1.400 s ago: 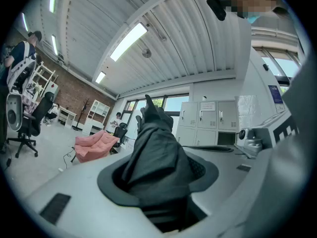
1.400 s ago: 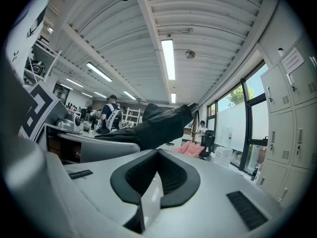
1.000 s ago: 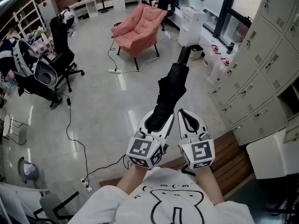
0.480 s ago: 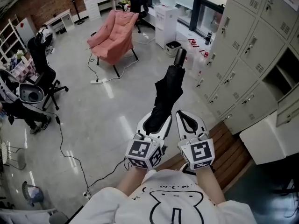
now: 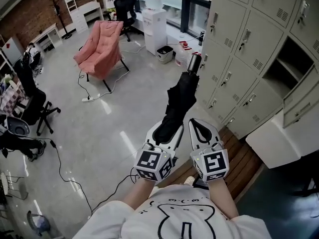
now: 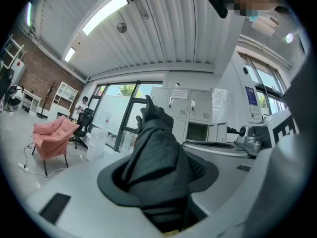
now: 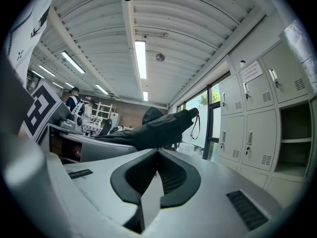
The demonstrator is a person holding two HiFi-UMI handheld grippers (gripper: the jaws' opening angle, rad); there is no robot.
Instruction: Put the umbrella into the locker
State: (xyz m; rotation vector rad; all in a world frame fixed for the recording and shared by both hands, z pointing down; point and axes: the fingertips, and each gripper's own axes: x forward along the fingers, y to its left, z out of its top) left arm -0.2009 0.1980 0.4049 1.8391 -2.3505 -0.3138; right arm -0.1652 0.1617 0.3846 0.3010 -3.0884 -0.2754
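Note:
A folded black umbrella [image 5: 180, 96] sticks out forward, its handle end [image 5: 194, 62] toward the grey lockers [image 5: 234, 44]. My left gripper [image 5: 172, 127] is shut on the umbrella's lower part; in the left gripper view the black fabric [image 6: 157, 162] fills the gap between the jaws. My right gripper [image 5: 197, 123] is beside it on the right, shut and empty, its pads meeting [image 7: 157, 155]. One locker compartment [image 5: 285, 69] stands open at the right, with its door [image 5: 302, 108] swung out. In the right gripper view the umbrella [image 7: 153, 129] lies to the left and the open locker [image 7: 295, 143] to the right.
A wooden bench [image 5: 245, 158] runs along the foot of the lockers, with a white box [image 5: 279, 139] on its far end. A pink chair [image 5: 99, 49], a white water dispenser [image 5: 154, 29], a bin [image 5: 164, 54], office chairs and floor cables [image 5: 65, 158] stand on the grey floor at the left.
The view has swung toward the lockers, which are now nearer and fill the right side. The pink chair has slid left in the picture. Both grippers keep the same pose, umbrella still held.

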